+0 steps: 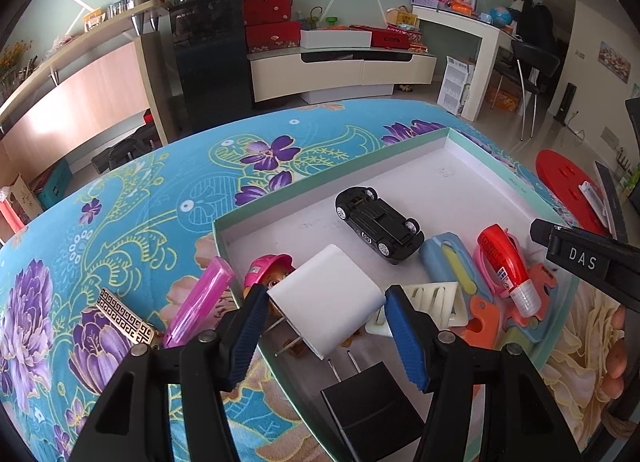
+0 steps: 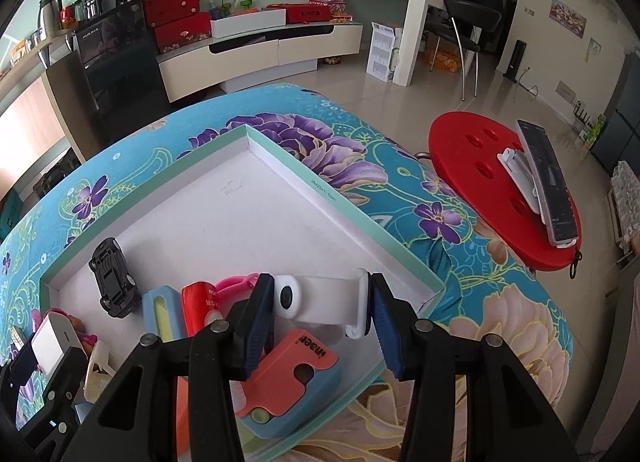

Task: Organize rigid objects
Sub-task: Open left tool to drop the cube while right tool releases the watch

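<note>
My left gripper (image 1: 326, 312) is shut on a white plug adapter (image 1: 326, 300) and holds it over the near left corner of the shallow green-rimmed box (image 1: 328, 179). My right gripper (image 2: 322, 302) is shut on a white plastic clip (image 2: 322, 300) over the box's near right part (image 2: 352, 205). In the box lie a black toy car (image 1: 380, 223), a black adapter (image 1: 370, 402), a red glue bottle (image 1: 506, 266), a blue case (image 1: 452, 262), an orange-and-blue tool (image 2: 298, 366), a white rack (image 1: 434, 302) and a pink-helmet figure (image 1: 266, 268).
A pink case (image 1: 200, 300) and a gold patterned bar (image 1: 126, 320) lie on the floral cloth (image 1: 120, 221) left of the box. A red stool (image 2: 480, 165) with a phone (image 2: 548, 177) on a stand is at the right. Room furniture stands behind.
</note>
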A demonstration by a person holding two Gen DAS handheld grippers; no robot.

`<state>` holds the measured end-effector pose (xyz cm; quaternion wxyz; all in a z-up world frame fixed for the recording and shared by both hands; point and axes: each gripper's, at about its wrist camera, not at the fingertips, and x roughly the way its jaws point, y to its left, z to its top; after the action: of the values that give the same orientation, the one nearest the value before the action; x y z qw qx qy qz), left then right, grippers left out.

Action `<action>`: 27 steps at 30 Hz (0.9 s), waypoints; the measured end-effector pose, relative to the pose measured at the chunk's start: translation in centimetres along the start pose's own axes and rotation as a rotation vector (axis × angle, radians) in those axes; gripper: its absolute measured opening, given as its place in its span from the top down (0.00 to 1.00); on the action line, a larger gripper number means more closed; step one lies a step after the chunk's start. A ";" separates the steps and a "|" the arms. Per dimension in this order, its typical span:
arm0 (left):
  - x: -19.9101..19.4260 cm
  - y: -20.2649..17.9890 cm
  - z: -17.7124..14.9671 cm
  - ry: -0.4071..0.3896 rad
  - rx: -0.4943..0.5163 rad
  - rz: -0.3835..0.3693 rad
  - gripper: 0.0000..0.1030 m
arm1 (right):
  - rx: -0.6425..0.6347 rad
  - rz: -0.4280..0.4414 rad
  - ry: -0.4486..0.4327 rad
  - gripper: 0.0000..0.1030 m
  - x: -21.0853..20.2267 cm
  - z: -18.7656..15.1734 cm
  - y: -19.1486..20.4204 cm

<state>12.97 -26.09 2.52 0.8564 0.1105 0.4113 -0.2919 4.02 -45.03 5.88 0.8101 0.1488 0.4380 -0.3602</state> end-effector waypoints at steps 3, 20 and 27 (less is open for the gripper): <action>-0.2 0.1 0.1 -0.004 -0.001 0.005 0.25 | -0.012 -0.017 -0.004 0.35 -0.1 0.0 0.2; -3.4 2.5 0.9 -0.069 -0.062 0.034 0.00 | -0.025 0.047 -0.018 0.18 -1.5 0.3 1.4; -4.1 4.6 1.0 -0.083 -0.119 0.085 0.00 | -0.049 0.066 -0.020 0.17 -1.9 0.3 2.3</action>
<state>14.23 -21.14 6.09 0.8894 0.0644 0.3868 -0.2347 5.14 -42.68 7.45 0.8294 0.1397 0.4333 -0.3238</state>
